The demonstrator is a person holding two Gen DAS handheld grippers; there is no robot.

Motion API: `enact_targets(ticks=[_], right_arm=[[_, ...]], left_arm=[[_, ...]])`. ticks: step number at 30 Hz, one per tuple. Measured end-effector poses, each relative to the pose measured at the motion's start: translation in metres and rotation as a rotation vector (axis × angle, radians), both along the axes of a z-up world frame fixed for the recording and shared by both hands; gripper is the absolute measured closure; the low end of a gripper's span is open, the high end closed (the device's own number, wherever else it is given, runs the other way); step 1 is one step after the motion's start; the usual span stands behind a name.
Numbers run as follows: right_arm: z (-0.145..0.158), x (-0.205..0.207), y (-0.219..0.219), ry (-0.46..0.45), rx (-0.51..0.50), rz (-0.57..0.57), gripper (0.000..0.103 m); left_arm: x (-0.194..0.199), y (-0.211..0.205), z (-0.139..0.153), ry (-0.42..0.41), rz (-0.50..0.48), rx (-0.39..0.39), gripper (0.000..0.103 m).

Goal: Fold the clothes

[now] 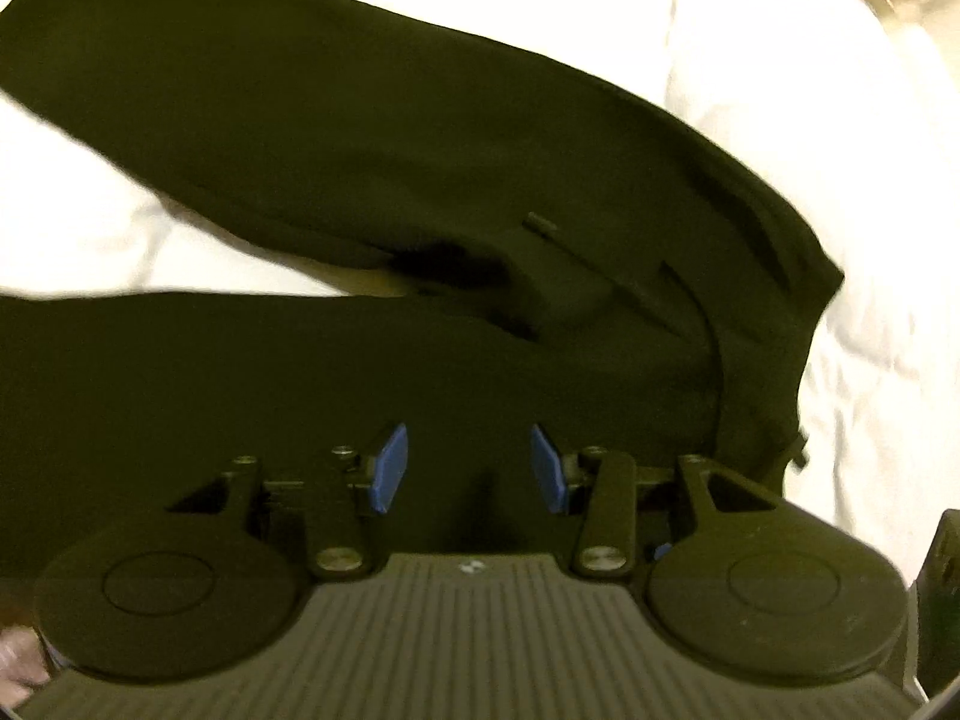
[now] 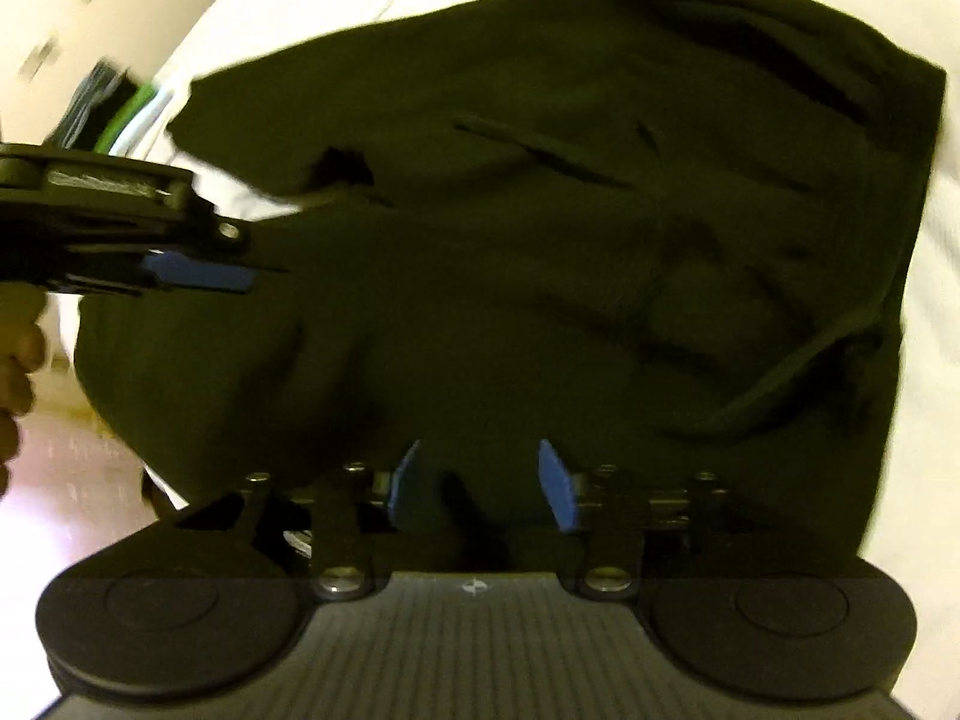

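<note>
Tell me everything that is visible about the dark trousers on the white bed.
The dark trousers are very dark green or black, of smooth matte cloth. They lie spread on the white bedding, the two legs parted in a V with white showing between them. Around the waist, a drawstring and curved pocket seams show. The cloth is mostly flat, with soft wrinkles near the waist. The left gripper and right gripper are both over them, jaws open, with no cloth seen pinched.
</note>
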State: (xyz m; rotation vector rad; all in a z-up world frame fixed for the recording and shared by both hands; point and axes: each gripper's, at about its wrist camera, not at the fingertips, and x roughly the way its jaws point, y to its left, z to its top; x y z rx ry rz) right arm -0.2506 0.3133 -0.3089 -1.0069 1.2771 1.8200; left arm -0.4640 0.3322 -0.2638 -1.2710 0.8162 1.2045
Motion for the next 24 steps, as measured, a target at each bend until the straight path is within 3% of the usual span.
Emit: enact_targets(ticks=[3,10,14,20,24], right_arm=[[0.007,-0.023,-0.018,-0.002,0.015,-0.062,0.049],[0.034,-0.05,-0.049,-0.015,0.09,-0.152,0.049],[0.041,-0.043,-0.066,-0.111,0.103,-0.233,0.049],[0.037,-0.018,-0.127,-0.069,0.116,-0.412,0.049],[0.038,-0.01,-0.17,-0.053,0.082,-0.493,0.049]], left_arm=[[-0.023,-0.007,0.002,0.017,-0.064,0.0,0.063],[-0.083,-0.065,0.011,0.026,-0.047,-0.007,0.063],[-0.11,-0.11,0.013,0.036,0.015,0.002,0.063],[-0.152,-0.176,0.021,0.08,0.062,0.05,0.061],[-0.196,-0.213,0.028,0.094,0.137,0.034,0.061]])
